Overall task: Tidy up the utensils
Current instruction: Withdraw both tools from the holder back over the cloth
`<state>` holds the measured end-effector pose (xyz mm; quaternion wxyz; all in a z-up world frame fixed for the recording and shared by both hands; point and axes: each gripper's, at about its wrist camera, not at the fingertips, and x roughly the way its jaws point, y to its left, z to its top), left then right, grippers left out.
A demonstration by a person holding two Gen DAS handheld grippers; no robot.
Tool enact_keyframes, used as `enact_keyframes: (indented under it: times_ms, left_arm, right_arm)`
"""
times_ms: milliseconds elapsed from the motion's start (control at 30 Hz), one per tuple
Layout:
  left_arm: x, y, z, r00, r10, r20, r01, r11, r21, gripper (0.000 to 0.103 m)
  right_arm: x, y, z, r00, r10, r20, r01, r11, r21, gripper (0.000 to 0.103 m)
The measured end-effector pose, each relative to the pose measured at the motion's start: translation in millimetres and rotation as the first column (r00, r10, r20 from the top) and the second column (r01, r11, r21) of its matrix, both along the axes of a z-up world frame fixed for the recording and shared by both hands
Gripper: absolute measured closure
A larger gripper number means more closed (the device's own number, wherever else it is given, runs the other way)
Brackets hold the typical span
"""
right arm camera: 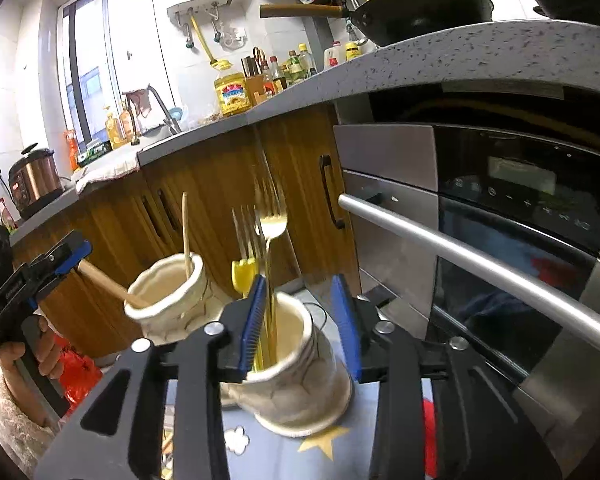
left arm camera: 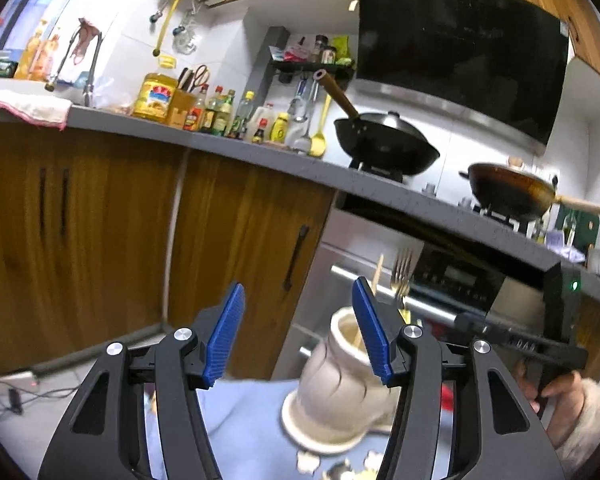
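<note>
Kitchen backdrop, right gripper (right arm camera: 304, 324) wide open, seemingly untouching.

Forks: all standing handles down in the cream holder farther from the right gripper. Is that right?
Not quite. The forks stand handles down in the nearer cream holder, between the open fingers of the right gripper. The farther holder has a wooden stick. The right wrist view shows it.

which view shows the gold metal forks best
The right wrist view: the gold metal forks stand in the near cream ceramic holder, tines up, shafts visible. The left wrist view shows only blurred tines beyond its gripper finger.
</note>
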<state>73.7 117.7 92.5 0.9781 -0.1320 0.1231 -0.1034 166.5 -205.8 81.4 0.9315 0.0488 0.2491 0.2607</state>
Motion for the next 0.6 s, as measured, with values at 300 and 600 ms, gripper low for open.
enact_keyframes:
  times_ms: [300, 600]
  left_arm:
    - [-29, -8, -22, 0.991, 0.035, -0.132, -0.027, 0.997, 0.066, 0.036]
    - [-56, -25, -46, 0.971, 0.019, -0.238, 0.003, 0.996, 0.092, 0.016]
  right_arm:
    - [-34, -4, -9, 0.999, 0.016, -0.043, -0.019, 0.998, -0.056, 0.023]
    - [-68, 12, -28, 0.994, 0.054, -0.096, -0.067, 0.988, -0.140, 0.008]
